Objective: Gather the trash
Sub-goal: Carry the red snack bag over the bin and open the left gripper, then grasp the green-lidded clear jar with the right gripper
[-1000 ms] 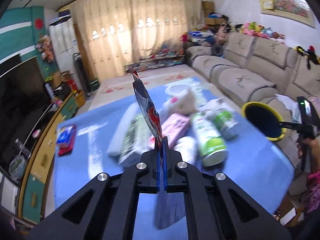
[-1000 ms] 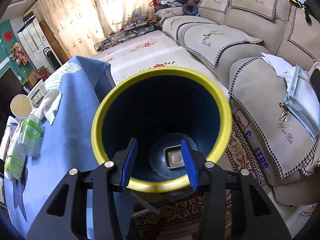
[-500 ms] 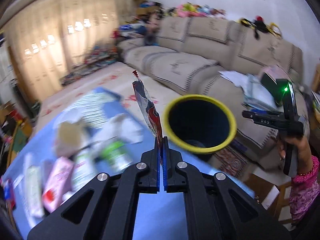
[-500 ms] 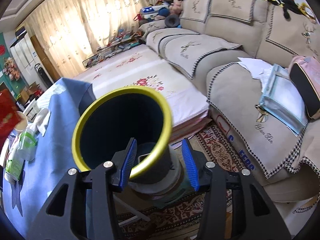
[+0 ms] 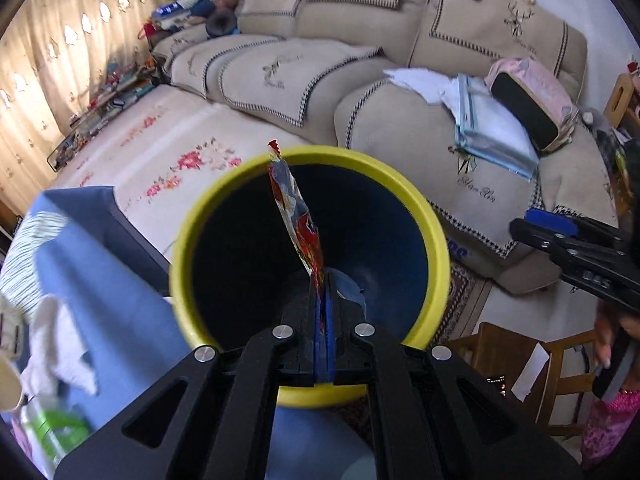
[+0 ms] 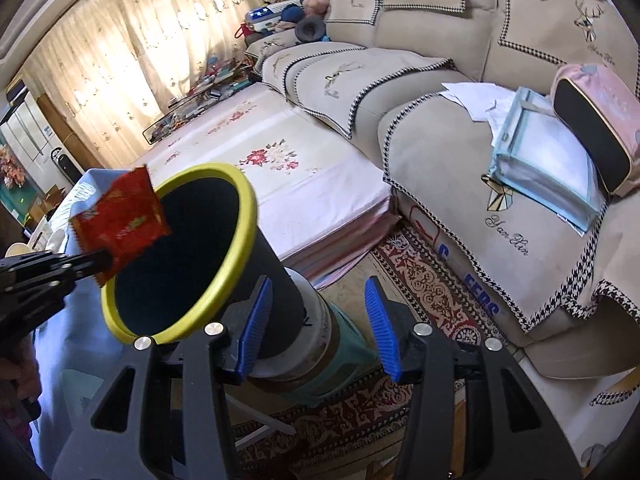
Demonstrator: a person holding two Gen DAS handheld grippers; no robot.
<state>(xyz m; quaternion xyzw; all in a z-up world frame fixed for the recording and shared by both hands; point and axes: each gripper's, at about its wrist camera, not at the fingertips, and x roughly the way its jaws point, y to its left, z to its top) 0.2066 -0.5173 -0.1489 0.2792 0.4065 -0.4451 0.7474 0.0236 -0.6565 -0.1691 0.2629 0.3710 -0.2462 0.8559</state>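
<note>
The left gripper's (image 5: pixel 323 280) dark body covers the near rim of the yellow-rimmed bin (image 5: pixel 424 216) in the left wrist view, and the bin's floor is too dark to read. The pinched lower edge of the red snack wrapper (image 5: pixel 298 216) is hidden between the closed pads. At the left edge, a white cloth (image 5: pixel 60 344), a green-labelled bottle (image 5: pixel 52 432) and a paper cup (image 5: pixel 6 388) are blurred and partly cut off. The right gripper (image 6: pixel 318 320) hides part of the bin's base in its own view.
</note>
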